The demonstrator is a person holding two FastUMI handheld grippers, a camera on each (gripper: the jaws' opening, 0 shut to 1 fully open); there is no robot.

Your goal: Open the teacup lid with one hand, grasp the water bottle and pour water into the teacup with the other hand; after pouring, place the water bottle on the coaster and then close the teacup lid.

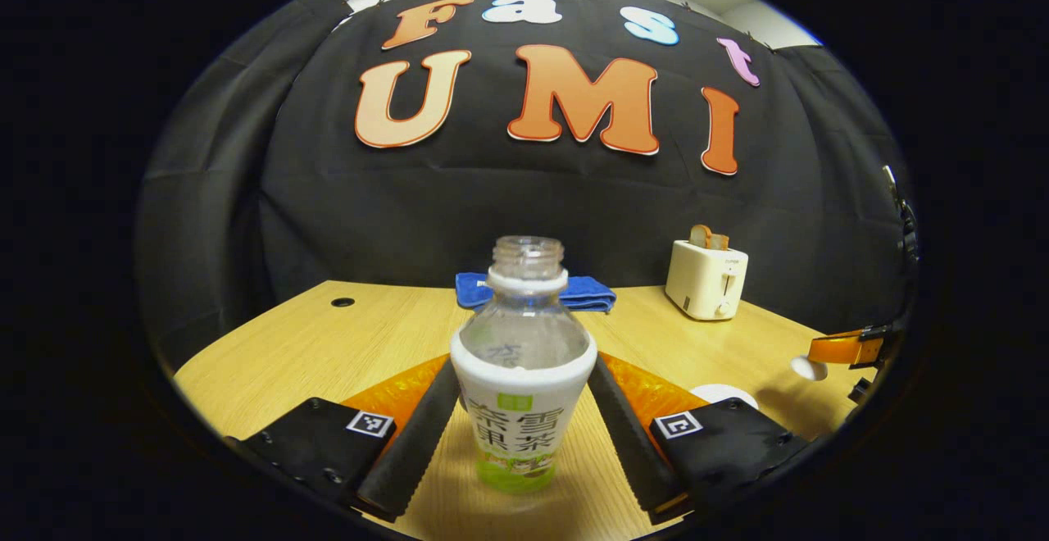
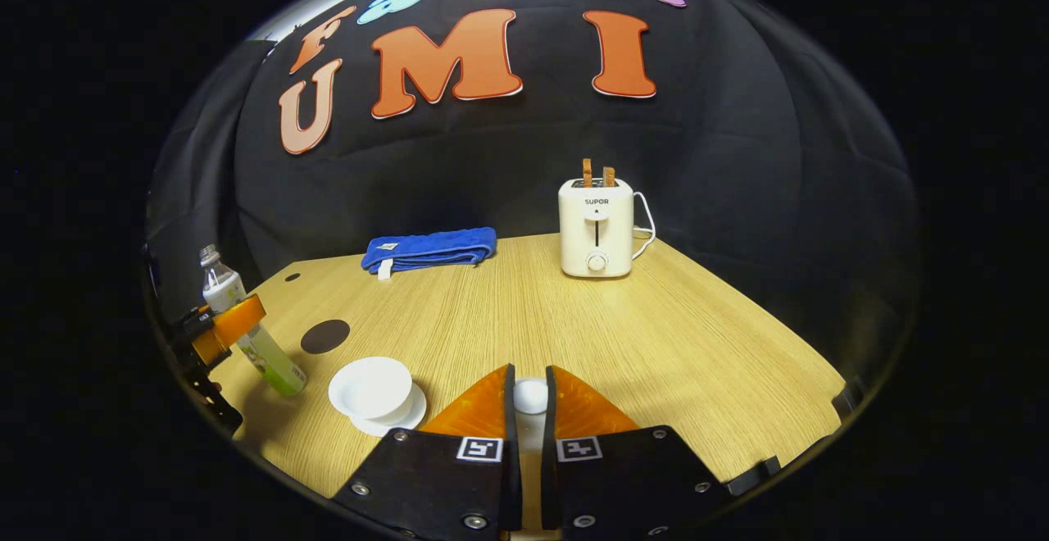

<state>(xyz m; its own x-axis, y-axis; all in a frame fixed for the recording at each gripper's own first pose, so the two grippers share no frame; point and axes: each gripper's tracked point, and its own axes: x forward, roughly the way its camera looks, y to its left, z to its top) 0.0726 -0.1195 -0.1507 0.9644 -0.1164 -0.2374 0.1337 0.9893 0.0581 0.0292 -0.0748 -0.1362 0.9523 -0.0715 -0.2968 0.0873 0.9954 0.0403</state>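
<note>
The uncapped clear water bottle (image 1: 523, 369) with a white and green label stands between the fingers of my left gripper (image 1: 524, 365), which press on its two sides. Its base looks to be on the wooden table (image 2: 623, 336). In the right gripper view the same bottle (image 2: 246, 328) is at the far left in that gripper (image 2: 221, 324). My right gripper (image 2: 530, 397) is shut on the white teacup lid (image 2: 530, 396), held above the table. The white teacup (image 2: 370, 388) stands uncovered on its saucer, left of my right gripper. A dark round coaster (image 2: 325, 336) lies between cup and bottle.
A white toaster (image 2: 597, 228) with toast in its slots stands at the back of the table. A folded blue towel (image 2: 430, 249) lies at the back, left of the toaster. The far-off right gripper (image 1: 852, 348) with the lid (image 1: 807, 367) hovers over the cup (image 1: 725, 395).
</note>
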